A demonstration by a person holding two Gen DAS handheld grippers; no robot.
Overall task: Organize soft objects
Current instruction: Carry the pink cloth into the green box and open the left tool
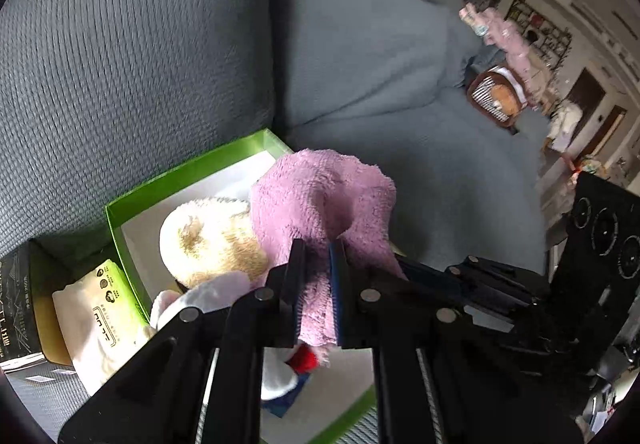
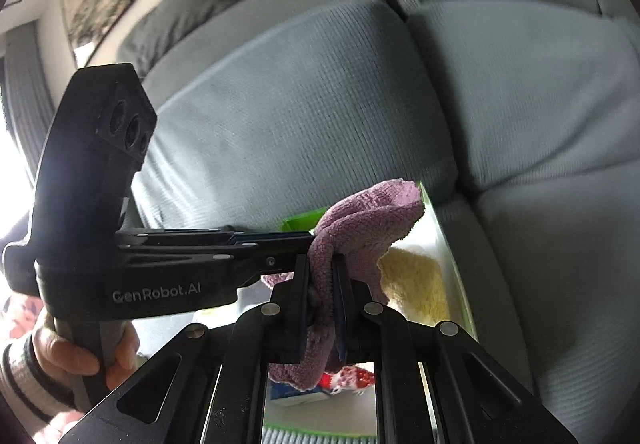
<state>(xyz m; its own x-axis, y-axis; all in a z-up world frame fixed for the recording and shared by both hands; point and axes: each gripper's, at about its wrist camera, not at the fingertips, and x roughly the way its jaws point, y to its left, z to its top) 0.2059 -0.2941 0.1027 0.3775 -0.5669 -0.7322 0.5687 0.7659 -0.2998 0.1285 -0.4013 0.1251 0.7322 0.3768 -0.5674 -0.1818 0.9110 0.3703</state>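
Both hand-held grippers, left [image 1: 318,284] and right [image 2: 322,296], level, side by side, clenched on one fluffy lilac terry cloth [image 1: 320,199] above green-rimmed cardboard box [image 1: 188,167].

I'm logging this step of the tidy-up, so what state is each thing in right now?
Left tool: shut on the purple towel.
Right tool: shut on the purple towel.
Purple towel: bunched, held by both tools above the green box.
Green box: open, on the sofa.
Cream plush toy: lying in the green box.
Tissue pack: beside the box, outside it.
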